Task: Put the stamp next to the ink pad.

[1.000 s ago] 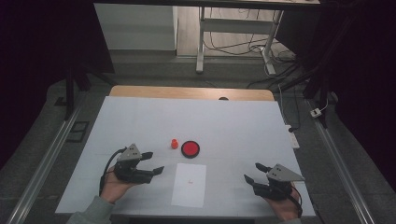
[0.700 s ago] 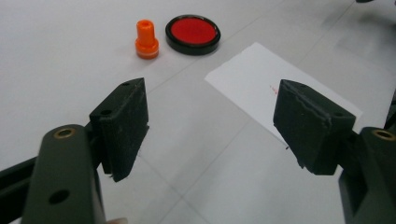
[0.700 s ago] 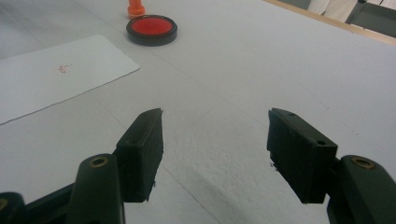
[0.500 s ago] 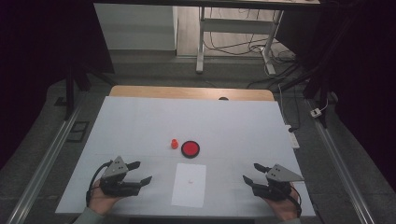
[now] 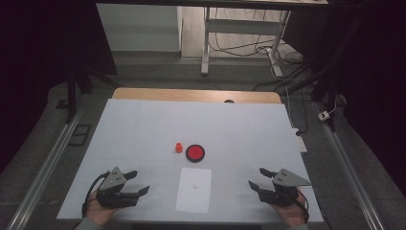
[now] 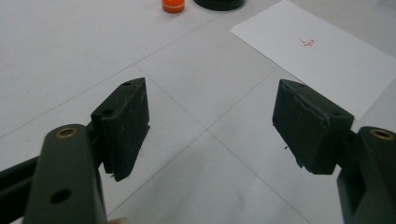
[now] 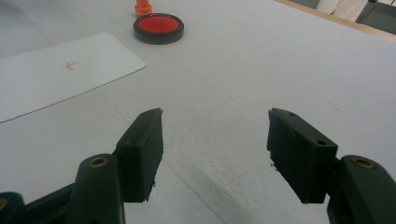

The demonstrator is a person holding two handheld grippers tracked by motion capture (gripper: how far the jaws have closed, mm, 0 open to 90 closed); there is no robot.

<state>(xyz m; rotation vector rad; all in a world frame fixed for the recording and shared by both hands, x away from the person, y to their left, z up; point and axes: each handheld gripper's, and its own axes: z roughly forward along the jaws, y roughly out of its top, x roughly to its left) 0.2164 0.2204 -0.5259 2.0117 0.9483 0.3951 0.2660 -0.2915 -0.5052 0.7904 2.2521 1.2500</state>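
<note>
L gripper (image 5: 136, 184) is sitting at the table's 7 o'clock corner, jaws gaping w/ nothing btwn them; R gripper (image 5: 258, 178) is resting at 5 o'clock, likewise spread wide & empty. White paper sheet (image 5: 194, 189) is lying btwn the two, a small red mark near its middle. Red ink pad (image 5: 195, 153) is sitting just past the sheet at 12 o'clock, orange stamp (image 5: 178, 147) standing just beside the pad at its 9 o'clock, all on the white table (image 5: 143, 124).

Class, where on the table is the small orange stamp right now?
In the high view the orange stamp stands near the table's middle, just left of the round red ink pad and beyond the white sheet of paper.
</note>
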